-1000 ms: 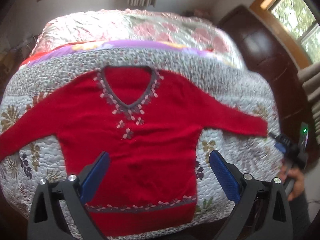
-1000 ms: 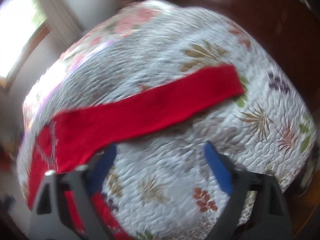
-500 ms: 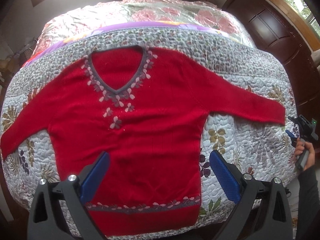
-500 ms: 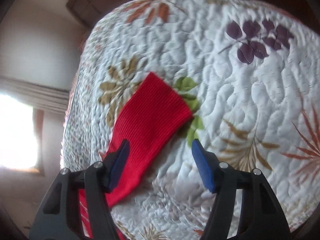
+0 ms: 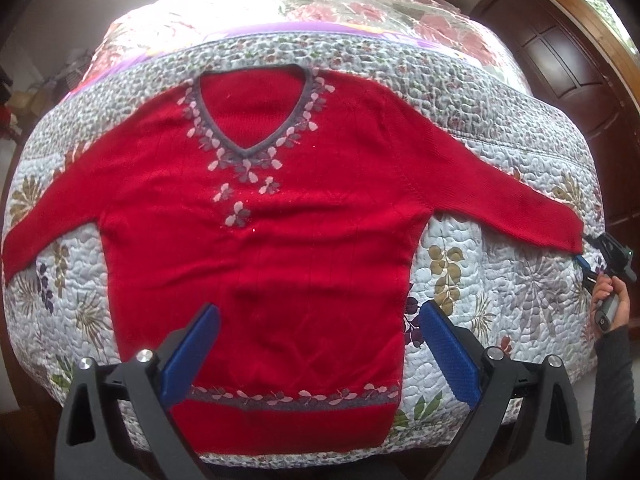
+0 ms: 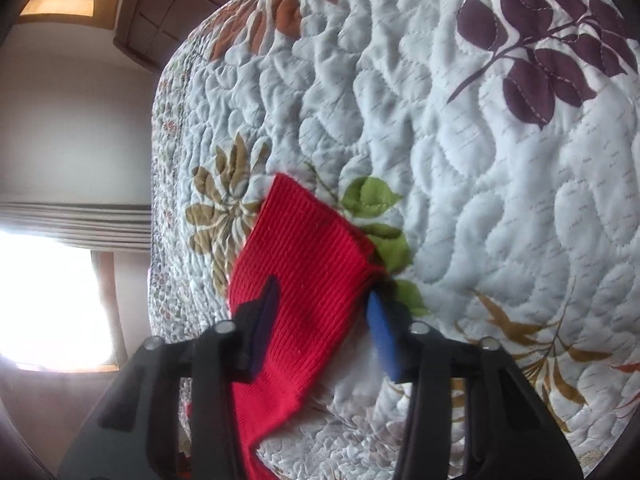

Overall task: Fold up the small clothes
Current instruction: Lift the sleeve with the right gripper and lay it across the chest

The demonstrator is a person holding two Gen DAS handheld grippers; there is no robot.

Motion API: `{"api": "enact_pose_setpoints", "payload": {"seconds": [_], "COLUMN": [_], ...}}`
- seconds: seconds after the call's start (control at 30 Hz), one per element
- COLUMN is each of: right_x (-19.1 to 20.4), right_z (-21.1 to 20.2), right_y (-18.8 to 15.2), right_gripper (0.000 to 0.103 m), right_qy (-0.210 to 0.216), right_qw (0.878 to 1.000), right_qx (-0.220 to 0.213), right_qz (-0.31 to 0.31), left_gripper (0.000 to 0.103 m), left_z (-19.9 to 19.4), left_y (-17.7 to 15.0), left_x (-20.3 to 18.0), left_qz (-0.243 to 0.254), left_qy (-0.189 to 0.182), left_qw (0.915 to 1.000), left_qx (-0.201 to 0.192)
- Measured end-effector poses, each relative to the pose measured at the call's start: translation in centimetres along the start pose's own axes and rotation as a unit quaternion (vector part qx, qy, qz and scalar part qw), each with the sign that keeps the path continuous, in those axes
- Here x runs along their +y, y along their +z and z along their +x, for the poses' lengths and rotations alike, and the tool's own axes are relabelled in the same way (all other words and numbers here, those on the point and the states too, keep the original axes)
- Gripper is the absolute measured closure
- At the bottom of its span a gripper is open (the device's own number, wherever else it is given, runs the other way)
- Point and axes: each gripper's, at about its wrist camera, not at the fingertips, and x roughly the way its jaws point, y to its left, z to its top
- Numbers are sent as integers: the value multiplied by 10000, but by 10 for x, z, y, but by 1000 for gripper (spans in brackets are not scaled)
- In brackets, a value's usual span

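Across the quilt (image 5: 500, 304), at frame centre, the red sweater (image 5: 280, 264) lies flat, neck toward the top, sleeves stretched left-right. My left gripper (image 5: 320, 350) hovers wide open over its hem. My right gripper (image 6: 324, 320) straddles the right cuff (image 6: 304, 248), jaws narrowed but not clamped.

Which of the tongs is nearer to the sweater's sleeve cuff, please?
Right. The right tongs straddle the cuff on the quilt, blades on either side. The left tongs hang open over the sweater's hem, far from that cuff.
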Motion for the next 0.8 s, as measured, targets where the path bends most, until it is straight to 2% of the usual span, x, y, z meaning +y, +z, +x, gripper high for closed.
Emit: {"api": "enact_pose_setpoints", "payload": {"seconds": [0.03,0.07,0.1,0.23,0.43,0.63,0.8], "right_x": [-3,-4,-6,1,59,148,217], "right_z": [-2,-3,-2,-10,-41,-72,-83], "right_y": [2,2,3,2,-17,-68,-123], "right_gripper": [78,93,96,97,97,97,97], "right_qy": [-25,-37,-25,-30,-151,-219,-79], "right_qw": [10000,10000,10000,9998,9931,9668,9412], "right_qx": [-14,-4,33,-30,-361,-731,-878], "right_qz": [-9,-10,-15,-195,-1110,-2437,-3260], "left_gripper": [4,4,4,4,4,4,4], "left_z": [0,0,1,0,-10,-35,-51], "left_y": [-1,-1,-3,-5,-9,-11,-16], "left_x": [2,5,7,21,56,87,121], "left_qz": [-45,-118,-158,-400,-1034,-1225,-1436], "left_qy": [-21,-73,-96,-197,-443,-350,-464], "left_qw": [10000,9999,9998,9989,9936,9917,9880], "left_qx": [10,23,32,106,84,-154,-330]}}
